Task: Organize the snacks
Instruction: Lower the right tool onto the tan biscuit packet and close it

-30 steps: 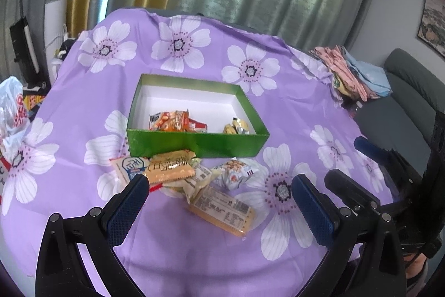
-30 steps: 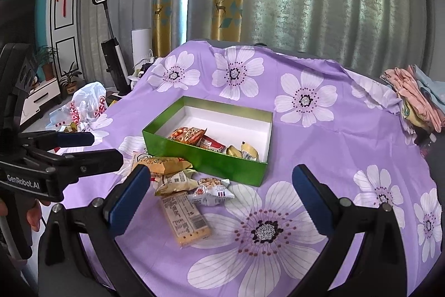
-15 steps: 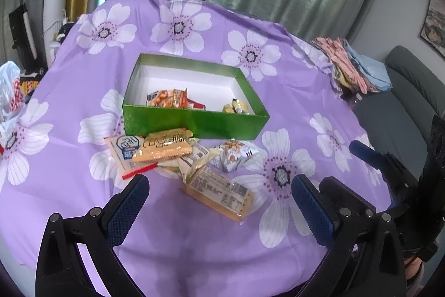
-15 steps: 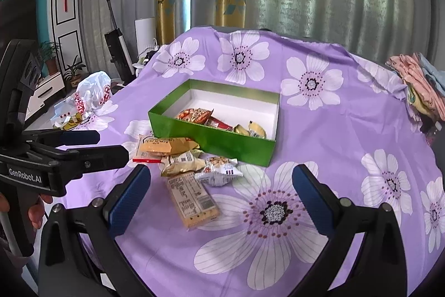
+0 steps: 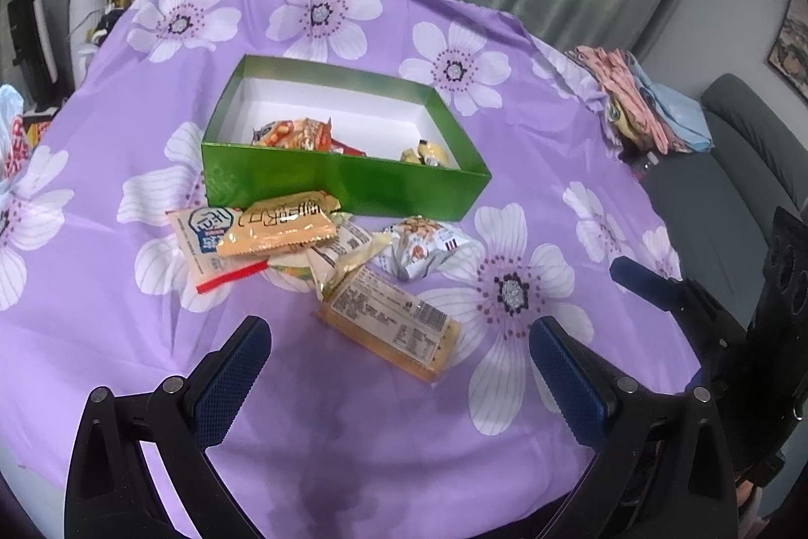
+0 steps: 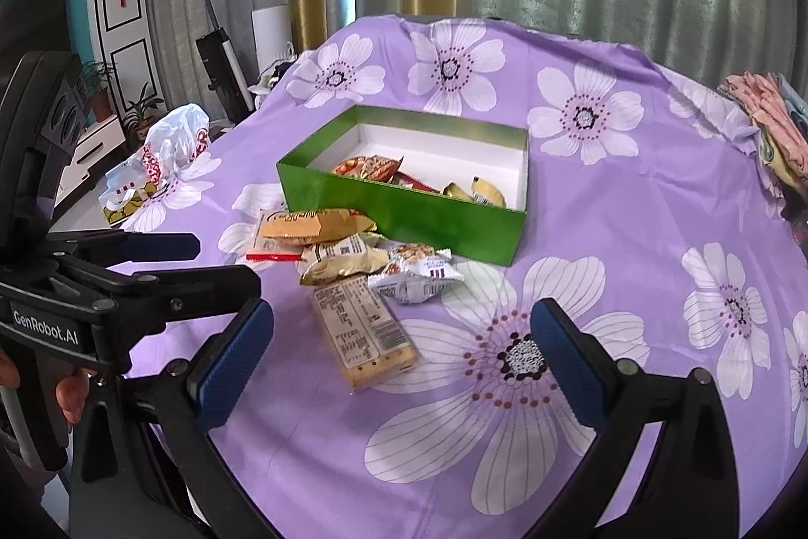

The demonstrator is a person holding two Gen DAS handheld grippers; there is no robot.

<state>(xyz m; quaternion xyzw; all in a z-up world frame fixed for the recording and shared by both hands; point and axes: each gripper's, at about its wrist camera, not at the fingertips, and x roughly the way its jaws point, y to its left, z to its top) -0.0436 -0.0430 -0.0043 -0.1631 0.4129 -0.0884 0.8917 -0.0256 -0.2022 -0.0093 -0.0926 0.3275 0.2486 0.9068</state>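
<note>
From my seat, both of my grippers hover low over the table draped in a purple cloth printed with white flowers (image 5: 505, 34), and neither holds anything. My left gripper (image 5: 399, 367) has its blue-padded fingers spread wide, with the near end of the long clear-wrapped cracker pack (image 5: 391, 329) lying on the cloth between and just ahead of them. My right gripper (image 6: 401, 354) is spread just as wide, and that same cracker pack (image 6: 366, 332) lies between its pads, label side up.

The open green cardboard box with a white inside (image 5: 348, 183) sits on the cloth beyond the loose snacks. It already holds an orange-red snack bag (image 5: 298, 133) towards its left side and a few small yellow wrapped pieces (image 5: 429, 152) at its right end.

The rest of the pile lies just in front of the box's near wall: a tan-orange packet (image 5: 280, 226) resting on top of a flat white sachet with a red strip (image 5: 202, 246), a crumpled pale yellow wrapper (image 5: 343, 253) touching the cracker pack's far end, and a small white twisted-end wrapper with a nut picture (image 5: 424, 243) just to the right.

In the right wrist view, my left gripper's black body comes in from the left edge, with part of a hand (image 6: 70, 392) on its grip.
</note>
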